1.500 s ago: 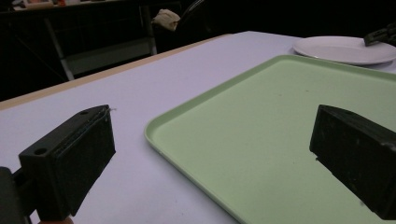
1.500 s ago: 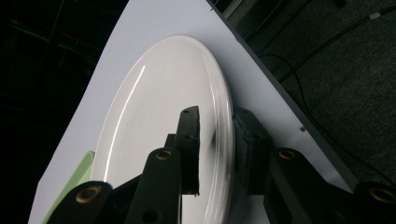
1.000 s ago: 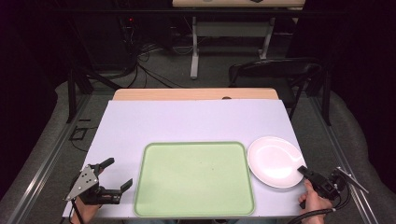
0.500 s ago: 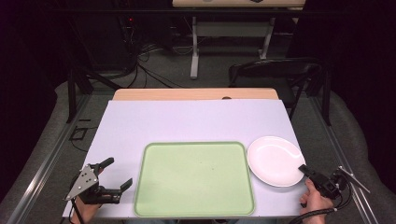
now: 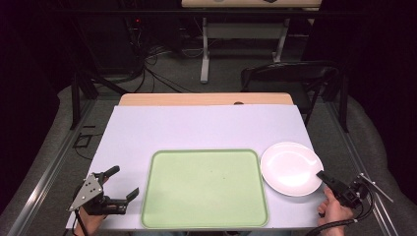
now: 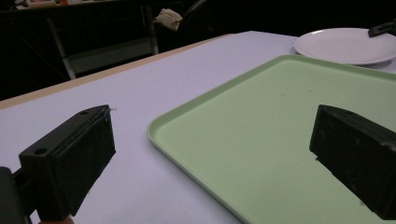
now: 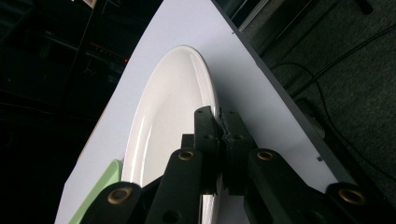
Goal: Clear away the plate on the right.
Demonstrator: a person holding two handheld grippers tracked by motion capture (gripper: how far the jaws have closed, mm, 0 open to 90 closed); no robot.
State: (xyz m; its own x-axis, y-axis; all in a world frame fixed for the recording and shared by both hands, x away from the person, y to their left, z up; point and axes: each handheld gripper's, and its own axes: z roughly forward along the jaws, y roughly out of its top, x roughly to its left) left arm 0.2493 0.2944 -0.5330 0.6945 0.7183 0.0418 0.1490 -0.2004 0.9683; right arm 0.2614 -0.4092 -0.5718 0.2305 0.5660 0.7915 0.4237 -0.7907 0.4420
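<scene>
A pale lavender-white table [image 5: 196,128] fills the middle of the high view, with a wooden strip along its far edge. A light green tray [image 5: 205,188] lies flat at lower centre, near the front edge. Just right of it, in the lower right, sits a white plate [image 5: 290,167].

White plate [image 5: 290,168], pale green tray [image 5: 205,189] — lilac table [image 5: 196,128].

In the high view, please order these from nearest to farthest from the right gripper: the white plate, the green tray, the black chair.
From the right gripper:
1. White plate, its near right rim between the jaws.
2. Green tray, left of the plate.
3. Black chair, beyond the table's far edge.
</scene>
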